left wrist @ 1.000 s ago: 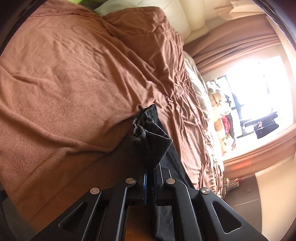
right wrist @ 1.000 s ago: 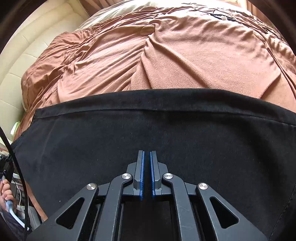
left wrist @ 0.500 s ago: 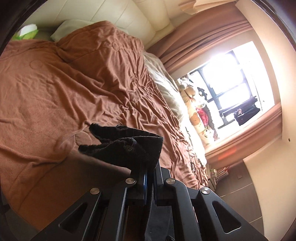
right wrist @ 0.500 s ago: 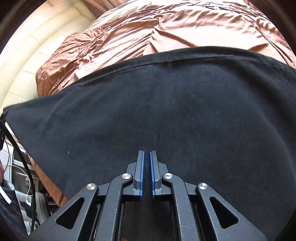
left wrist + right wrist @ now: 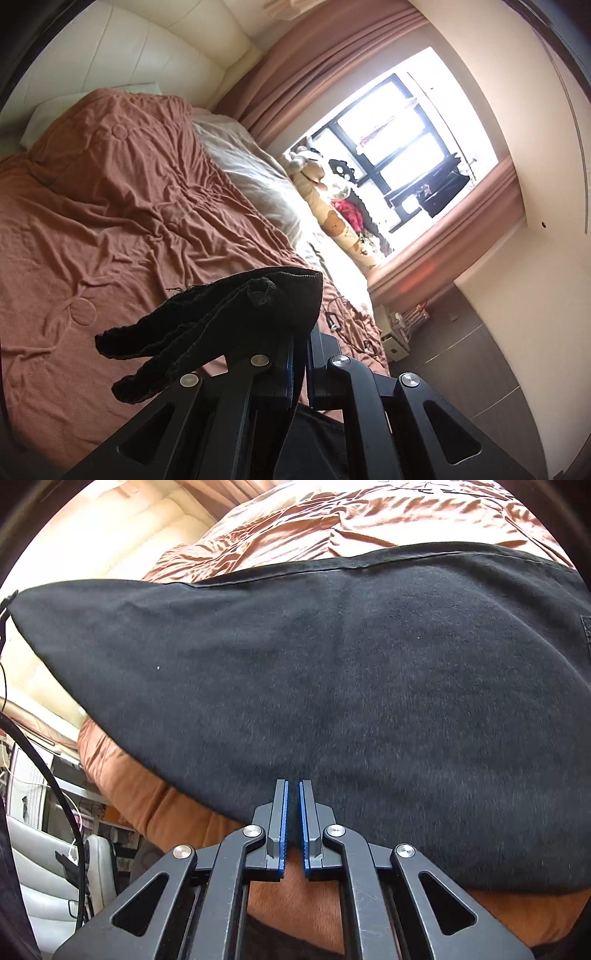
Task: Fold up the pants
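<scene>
I've swung my left gripper (image 5: 301, 354) higher, so the window (image 5: 402, 147) now sits at 1 o'clock; its jaws are clenched on the pants (image 5: 236, 317), whose ribbed band flops toward 9 o'clock. My right gripper (image 5: 292, 819) pinches the near hem, pants spread taut across to 12 o'clock above the brown bedspread (image 5: 177, 812).

i see daylight blowing out the black-framed window (image 5: 399, 147), glare washing the rumpled brown bedspread (image 5: 110, 206) beside it; fisheye edges bend and darken, focus sharp.
</scene>
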{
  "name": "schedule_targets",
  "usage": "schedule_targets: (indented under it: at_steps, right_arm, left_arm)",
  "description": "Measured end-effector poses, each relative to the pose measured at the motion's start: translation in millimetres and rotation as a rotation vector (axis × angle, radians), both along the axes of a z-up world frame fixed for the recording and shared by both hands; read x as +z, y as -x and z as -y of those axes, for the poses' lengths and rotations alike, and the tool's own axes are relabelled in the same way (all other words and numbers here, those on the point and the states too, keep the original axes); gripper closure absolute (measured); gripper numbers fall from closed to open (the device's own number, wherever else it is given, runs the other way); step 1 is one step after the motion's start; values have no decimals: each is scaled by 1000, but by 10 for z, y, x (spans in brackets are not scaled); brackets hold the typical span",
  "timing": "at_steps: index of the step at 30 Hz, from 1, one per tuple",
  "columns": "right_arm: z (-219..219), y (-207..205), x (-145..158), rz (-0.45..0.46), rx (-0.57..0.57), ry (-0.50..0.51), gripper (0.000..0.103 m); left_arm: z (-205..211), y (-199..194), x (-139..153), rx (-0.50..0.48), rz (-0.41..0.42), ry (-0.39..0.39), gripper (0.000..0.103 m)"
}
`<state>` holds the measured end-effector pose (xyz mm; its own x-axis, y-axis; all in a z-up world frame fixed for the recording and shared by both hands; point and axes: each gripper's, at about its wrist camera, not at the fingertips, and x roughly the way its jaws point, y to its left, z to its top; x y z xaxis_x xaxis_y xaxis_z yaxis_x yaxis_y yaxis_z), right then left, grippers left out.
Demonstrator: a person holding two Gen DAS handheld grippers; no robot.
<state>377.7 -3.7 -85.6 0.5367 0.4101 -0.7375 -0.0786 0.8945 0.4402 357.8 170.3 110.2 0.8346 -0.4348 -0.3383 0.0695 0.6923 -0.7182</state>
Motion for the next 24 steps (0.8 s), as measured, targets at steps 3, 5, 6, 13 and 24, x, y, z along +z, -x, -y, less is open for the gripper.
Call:
schedule_targets:
  at_steps: [3,5,6,13,24]
  right_arm:
    - [138,116,74,24,-29,-33,100]
    - [242,196,151,51,-46,-43,100]
    - [315,239,207,64,-57,-48,100]
    - [838,645,558,169,-147,-54,100]
    - [1562,1340,767,258,-257,-107,89]
  left_arm:
    - [238,3,211,-28,24,-25,98]
    - [399,2,339,-48,42,-42,98]
    - [472,8,390,-58,51,-51,98]
    - [1020,-10,736,-124,78,-105,98]
    - [1862,-8,1076,-217,119,-160,98]
